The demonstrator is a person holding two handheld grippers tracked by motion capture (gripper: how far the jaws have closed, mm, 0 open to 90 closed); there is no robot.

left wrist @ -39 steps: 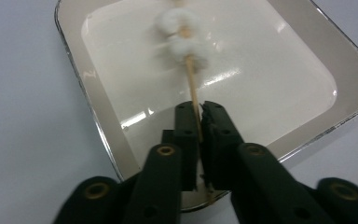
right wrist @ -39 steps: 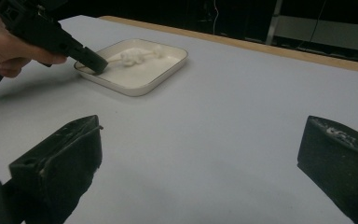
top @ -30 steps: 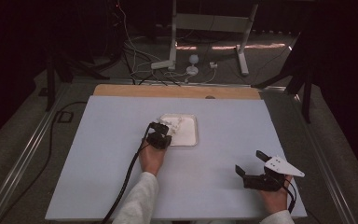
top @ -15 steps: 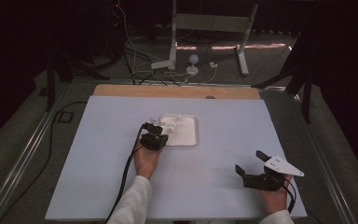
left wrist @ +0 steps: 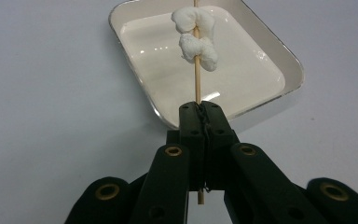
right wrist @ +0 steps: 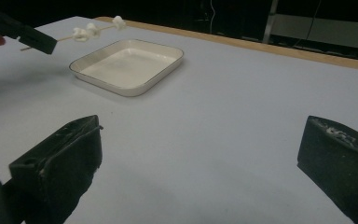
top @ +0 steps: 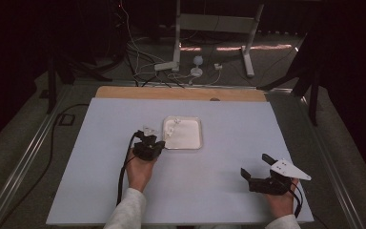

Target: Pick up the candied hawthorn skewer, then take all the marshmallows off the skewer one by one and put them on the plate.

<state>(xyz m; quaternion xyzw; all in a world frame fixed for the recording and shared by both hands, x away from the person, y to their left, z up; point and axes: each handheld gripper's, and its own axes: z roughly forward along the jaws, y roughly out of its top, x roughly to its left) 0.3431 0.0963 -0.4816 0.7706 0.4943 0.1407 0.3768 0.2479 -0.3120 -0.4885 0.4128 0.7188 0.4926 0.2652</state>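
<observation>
A thin wooden skewer (left wrist: 196, 70) carries white marshmallow pieces (left wrist: 196, 35) near its far end. My left gripper (left wrist: 199, 114) is shut on the skewer's lower part and holds it above the near left corner of a white enamel tray (left wrist: 261, 56). In the high view the left gripper (top: 148, 141) sits just left of the tray (top: 190, 141), and the marshmallows (top: 172, 126) hang over the tray's left rim. The right gripper (top: 259, 164) rests open near the table's front right, nothing between its jaws. From the right gripper view the skewer's marshmallows (right wrist: 87, 31) float over the tray (right wrist: 165, 67).
The table has a pale lilac top (top: 219, 181) with a wooden strip (top: 181, 93) along its far edge. Beyond it, on the dark floor, stand a metal frame (top: 214, 28) and loose cables (top: 190, 71). A black cable (top: 123, 171) trails from the left gripper.
The left gripper has drawn back toward the left and slightly nearer, carrying the skewer away from the tray's middle to its left rim. The right gripper has stayed put.
</observation>
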